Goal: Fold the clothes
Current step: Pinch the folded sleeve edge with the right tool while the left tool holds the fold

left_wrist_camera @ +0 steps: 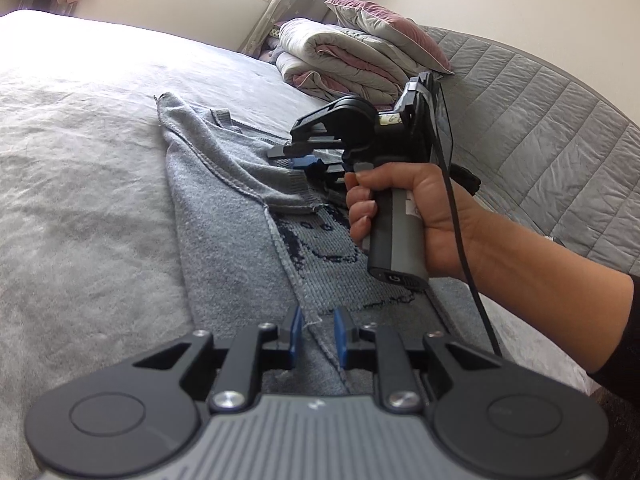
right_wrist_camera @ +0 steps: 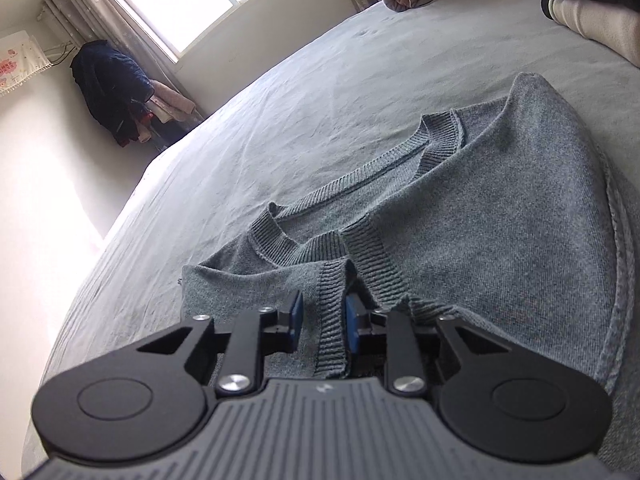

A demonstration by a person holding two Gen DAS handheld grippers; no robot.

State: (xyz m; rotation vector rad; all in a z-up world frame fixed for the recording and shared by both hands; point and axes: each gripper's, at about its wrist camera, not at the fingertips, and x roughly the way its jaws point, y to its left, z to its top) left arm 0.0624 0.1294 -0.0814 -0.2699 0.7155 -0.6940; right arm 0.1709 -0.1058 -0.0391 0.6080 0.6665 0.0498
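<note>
- The right gripper [right_wrist_camera: 323,322], at the lower centre of its own view, has its blue pads [right_wrist_camera: 297,316] clamped on a ribbed sleeve cuff [right_wrist_camera: 334,304] of the grey knit sweater [right_wrist_camera: 480,240]; the cuff rib fills the narrow gap between them.
- The left gripper [left_wrist_camera: 316,334], low in its view, is pinched on a stitched side seam [left_wrist_camera: 304,308] of the same sweater, near the hem.
- In the left view, a hand [left_wrist_camera: 404,220] holds the right gripper's handle at centre right.
- The sweater lies inside out across the grey bed sheet [right_wrist_camera: 280,100], neckline toward the window at the top of the frame.
- It looks light, soft and limp; it should drape and stretch rather than hold shape.
- Ribbed cuffs, hem and seams are probably the firmest grips; plain knit may slip or pull.
</note>
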